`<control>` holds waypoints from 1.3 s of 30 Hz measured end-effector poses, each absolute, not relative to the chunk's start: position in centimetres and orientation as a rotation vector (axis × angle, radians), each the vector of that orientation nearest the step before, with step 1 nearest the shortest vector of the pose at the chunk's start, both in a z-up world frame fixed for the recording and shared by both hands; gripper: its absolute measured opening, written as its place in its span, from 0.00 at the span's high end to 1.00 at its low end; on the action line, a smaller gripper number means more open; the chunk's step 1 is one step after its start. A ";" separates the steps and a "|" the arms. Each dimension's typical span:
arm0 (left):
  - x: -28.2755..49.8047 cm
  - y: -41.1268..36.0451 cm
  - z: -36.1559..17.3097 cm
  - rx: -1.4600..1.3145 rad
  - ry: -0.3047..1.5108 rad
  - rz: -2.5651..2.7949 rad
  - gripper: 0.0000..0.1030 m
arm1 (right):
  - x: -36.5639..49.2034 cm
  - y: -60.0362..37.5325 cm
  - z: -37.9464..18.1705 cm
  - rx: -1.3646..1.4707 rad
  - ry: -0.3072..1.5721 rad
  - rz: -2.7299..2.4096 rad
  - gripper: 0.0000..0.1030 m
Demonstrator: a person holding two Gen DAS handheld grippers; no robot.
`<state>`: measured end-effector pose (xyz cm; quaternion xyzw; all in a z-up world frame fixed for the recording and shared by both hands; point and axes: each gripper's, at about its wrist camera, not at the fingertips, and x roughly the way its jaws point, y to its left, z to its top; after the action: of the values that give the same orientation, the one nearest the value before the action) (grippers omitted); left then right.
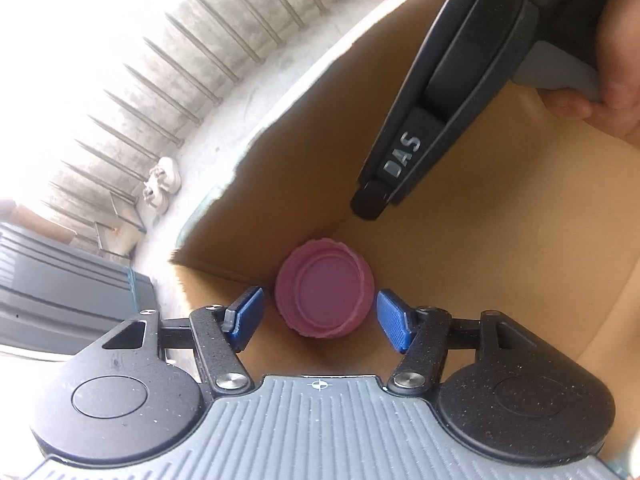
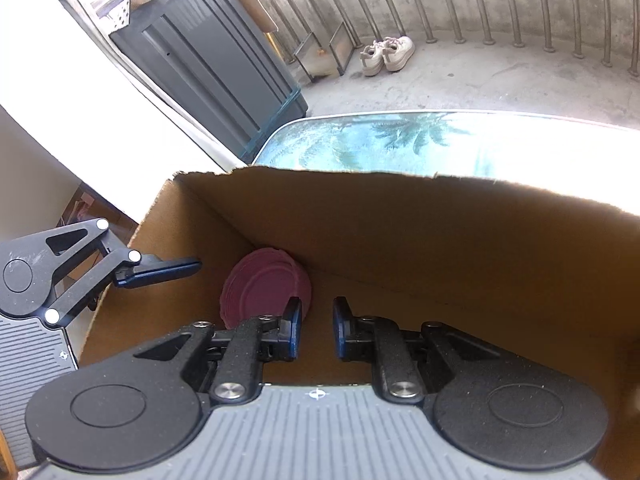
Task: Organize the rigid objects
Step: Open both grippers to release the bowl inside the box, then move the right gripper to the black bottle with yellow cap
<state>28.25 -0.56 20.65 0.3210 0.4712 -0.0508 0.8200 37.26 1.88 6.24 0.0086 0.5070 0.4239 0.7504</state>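
Beyond the work you have a pair of pale sneakers [image 2: 387, 55] on the concrete floor [image 2: 480, 76] beside the railing [image 2: 520, 0]. A dark grey cabinet [image 2: 208, 60] stands to the left, and a glass tabletop [image 2: 400, 144] reflects palm fronds.

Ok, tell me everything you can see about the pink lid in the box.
The pink lid is round, matte and plastic-looking, with a ribbed, scalloped rim and a flat raised disc in the middle. It lies in a corner of the cardboard box, tipped up against one wall rather than flat, in the right wrist view. The left gripper is open above it, pads apart on either side, not touching. Nothing else touches the lid.
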 end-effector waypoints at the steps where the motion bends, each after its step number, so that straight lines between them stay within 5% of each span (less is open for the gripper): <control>1: 27.4 -0.7 22.1 0.665 0.975 -0.102 0.39 | 37.1 1.5 7.0 0.013 1.092 0.920 0.83; 10: 10.6 -1.8 32.9 0.357 0.698 -0.146 0.36 | 31.4 -7.2 16.4 0.059 0.883 0.943 0.83; 18: 9.1 3.4 18.4 0.165 0.588 -0.262 0.33 | 20.2 -18.7 20.8 0.185 0.732 0.863 0.83; 26: 7.9 3.8 8.8 0.018 0.488 -0.229 0.33 | 11.8 -23.1 14.0 0.272 0.700 0.739 0.82; 39: 10.5 -0.9 6.7 0.203 0.458 -0.245 0.52 | 8.3 -23.3 6.7 0.451 0.658 0.731 0.82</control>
<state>10.48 -0.92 6.68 0.1004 0.2259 -0.1211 0.9614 8.26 -23.26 6.73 0.2146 0.3132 0.3481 0.8571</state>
